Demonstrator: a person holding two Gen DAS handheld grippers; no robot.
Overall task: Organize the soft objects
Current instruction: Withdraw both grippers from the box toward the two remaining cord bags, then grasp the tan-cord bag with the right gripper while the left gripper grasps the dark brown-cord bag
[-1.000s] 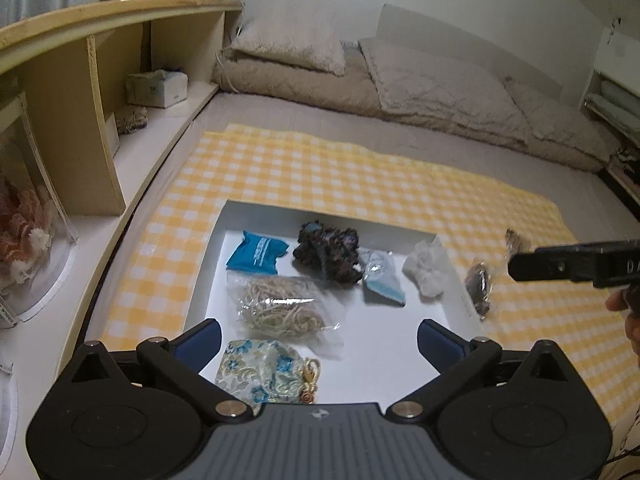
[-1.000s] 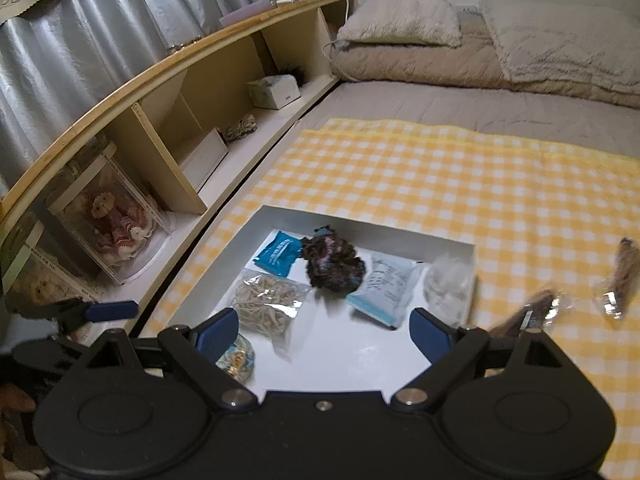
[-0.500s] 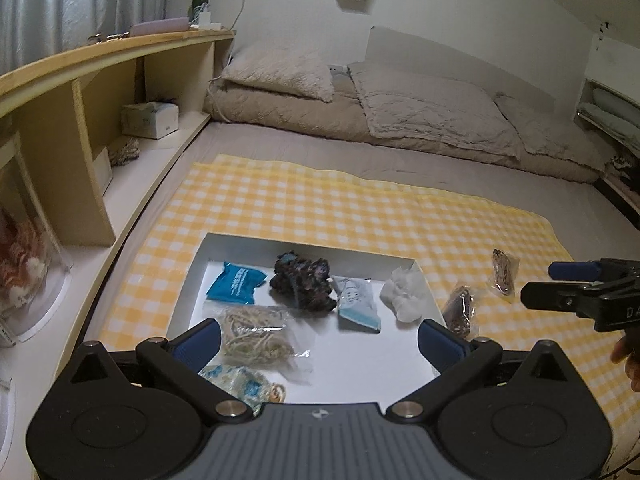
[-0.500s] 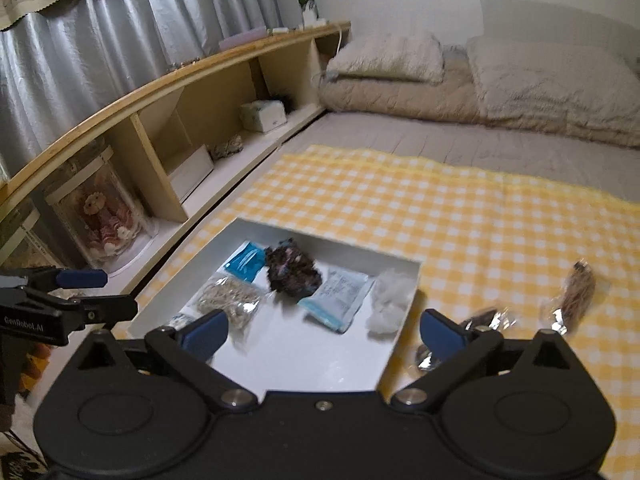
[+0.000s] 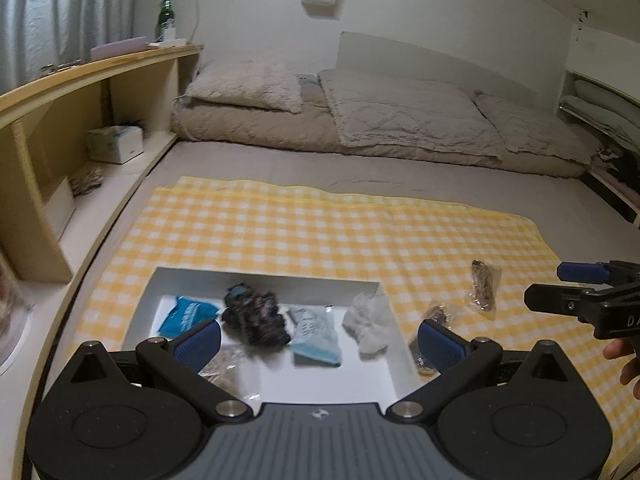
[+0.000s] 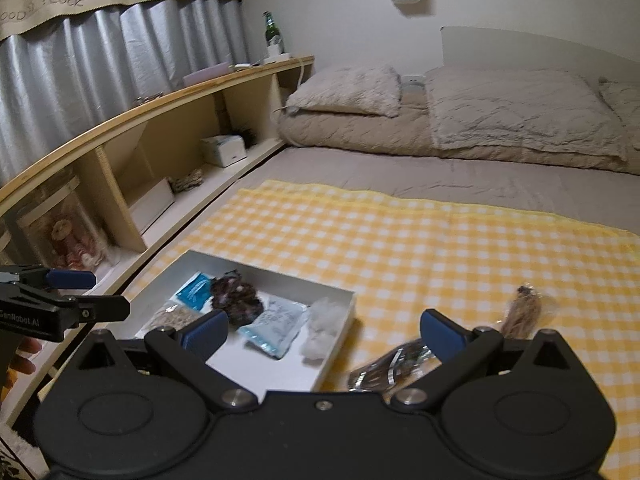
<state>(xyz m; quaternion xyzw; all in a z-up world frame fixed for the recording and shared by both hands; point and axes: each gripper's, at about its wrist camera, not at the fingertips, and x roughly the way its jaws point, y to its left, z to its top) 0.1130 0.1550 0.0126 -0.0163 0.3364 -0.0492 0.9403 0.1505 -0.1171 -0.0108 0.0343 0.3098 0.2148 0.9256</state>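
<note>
My right claw [image 6: 322, 332] and left claw [image 5: 320, 338] both stand apart and empty, the right having just finished widening. The white tray [image 6: 338, 332], lower centre, gathers most soft objects; two wrapped bundles [image 6: 524, 314] lie outside on the checked cloth [image 6: 400, 248], lower right, so I judge them unsorted.

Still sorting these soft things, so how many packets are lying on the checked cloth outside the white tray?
2: a dark packet beside the tray's right wall, and a brown packet farther right. More may hide behind the grippers.

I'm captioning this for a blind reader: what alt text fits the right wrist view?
The open right gripper hangs above a white tray of soft packets on a yellow checked cloth; two wrapped bundles lie outside it.
</note>
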